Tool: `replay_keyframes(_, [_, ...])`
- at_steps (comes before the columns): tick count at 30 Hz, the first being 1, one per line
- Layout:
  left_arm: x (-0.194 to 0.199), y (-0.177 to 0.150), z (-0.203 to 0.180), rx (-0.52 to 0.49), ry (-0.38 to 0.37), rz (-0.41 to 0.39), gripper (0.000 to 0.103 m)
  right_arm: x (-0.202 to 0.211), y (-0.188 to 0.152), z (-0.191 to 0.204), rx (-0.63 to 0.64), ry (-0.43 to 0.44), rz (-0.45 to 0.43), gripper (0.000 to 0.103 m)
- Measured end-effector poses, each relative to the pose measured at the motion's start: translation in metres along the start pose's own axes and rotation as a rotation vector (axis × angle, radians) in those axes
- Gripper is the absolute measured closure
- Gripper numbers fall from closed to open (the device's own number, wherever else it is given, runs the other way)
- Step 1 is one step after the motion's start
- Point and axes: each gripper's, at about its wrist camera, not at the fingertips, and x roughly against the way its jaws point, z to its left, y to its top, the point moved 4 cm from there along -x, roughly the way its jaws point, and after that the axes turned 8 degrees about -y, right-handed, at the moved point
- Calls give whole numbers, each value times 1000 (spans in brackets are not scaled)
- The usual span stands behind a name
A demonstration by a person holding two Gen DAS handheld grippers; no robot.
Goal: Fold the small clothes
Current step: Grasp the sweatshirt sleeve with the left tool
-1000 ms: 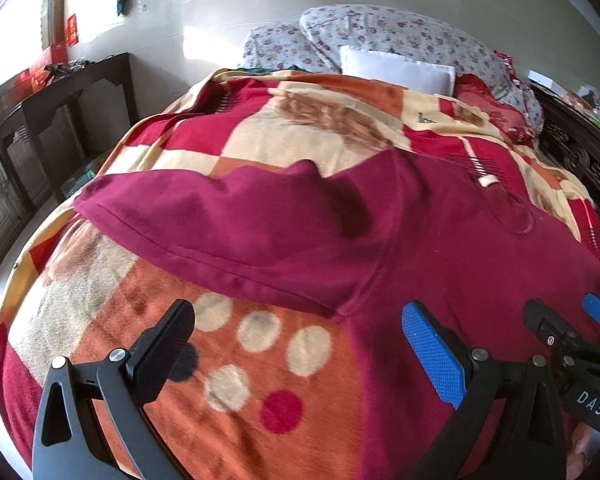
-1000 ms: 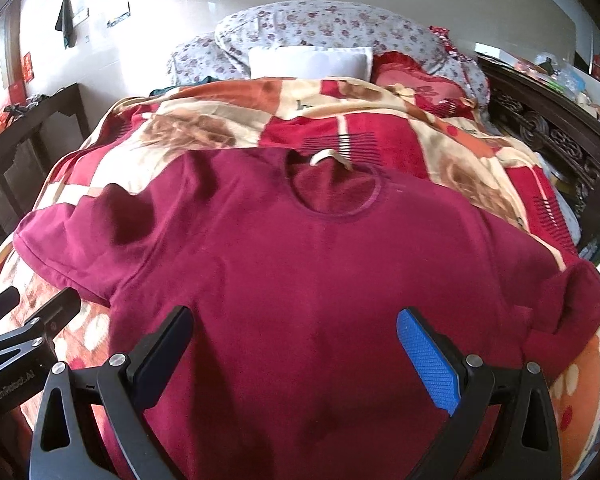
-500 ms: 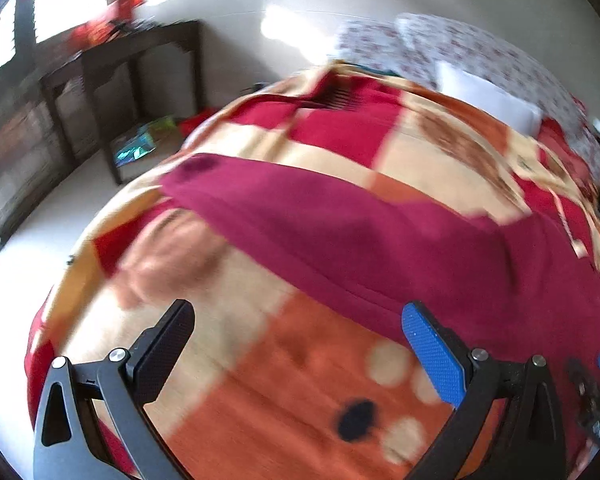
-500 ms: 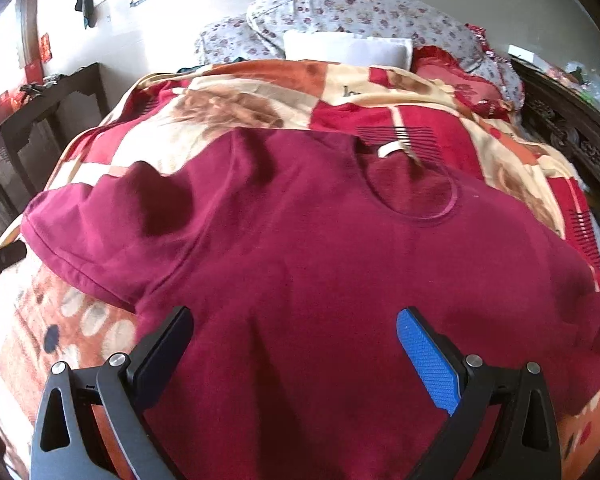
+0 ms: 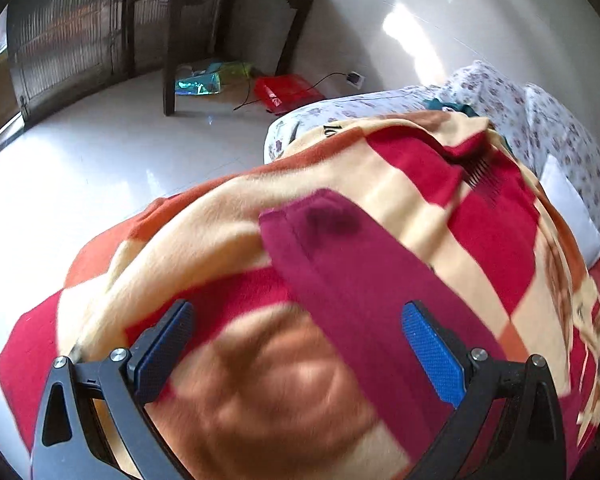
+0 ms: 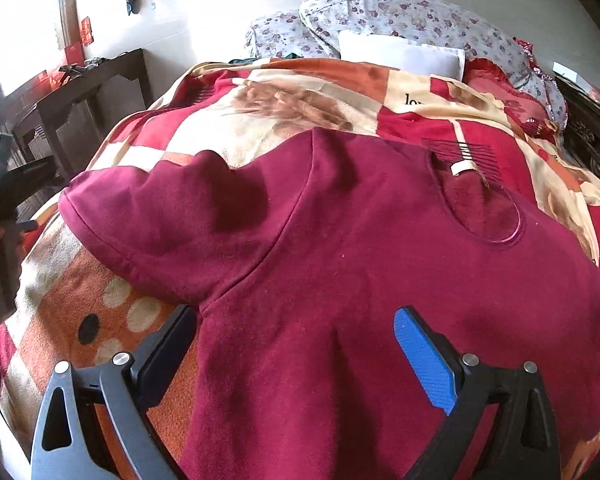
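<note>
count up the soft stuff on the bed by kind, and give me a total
maroon shirt: 1
patterned blanket: 1
white pillow: 1
flowered pillows: 2
red cushion: 1
total: 6

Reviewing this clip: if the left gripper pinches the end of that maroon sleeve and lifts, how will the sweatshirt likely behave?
Probably floppy: the maroon sweatshirt drapes over the blanket with soft wrinkles, so the sleeve would sag from the left gripper. The knit looks thick, so likely weighty for clothing. It may drag on the fleecy blanket rather than slide.
</note>
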Motion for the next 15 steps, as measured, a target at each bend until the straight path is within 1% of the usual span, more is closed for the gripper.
replay_keyframes(2, [-15, 5, -2, -3, 14, 19, 1, -1, -1, -2, -7, 5, 5, 2])
replay_keyframes(4, [-28, 8, -2, -7, 21, 37, 10, 0, -1, -7, -19, 8, 9, 2])
replay_keyframes(5, [-32, 9, -3, -13, 31, 35, 16, 0, -1, -9, -26, 9, 9, 2])
replay_keyframes(7, [-34, 12, -7, -28, 12, 20, 35, 1, 0, -15, -46, 9, 6, 2])
replay_keyframes(8, [-36, 13, -10, -33, -18, 29, 58, 3, 0, -17, -57, 12, 6, 2])
replay_keyframes(9, [-38, 13, -12, -35, -40, 50, 77, 4, 0, -19, -64, 15, 6, 2])
replay_keyframes(10, [-40, 13, -13, -34, -52, 60, 83, 5, 0, -21, -68, 19, 7, 2])
replay_keyframes(11, [-38, 13, -15, -31, -69, 63, 92, 7, 0, -24, -72, 23, 5, 2])
replay_keyframes(12, [-34, 13, -14, -29, -73, 55, 94, 10, 0, -27, -76, 22, 0, 2])
replay_keyframes(15, [-2, 12, -25, -46, -93, -16, 95, 17, 2, -39, -88, 11, -14, 2])
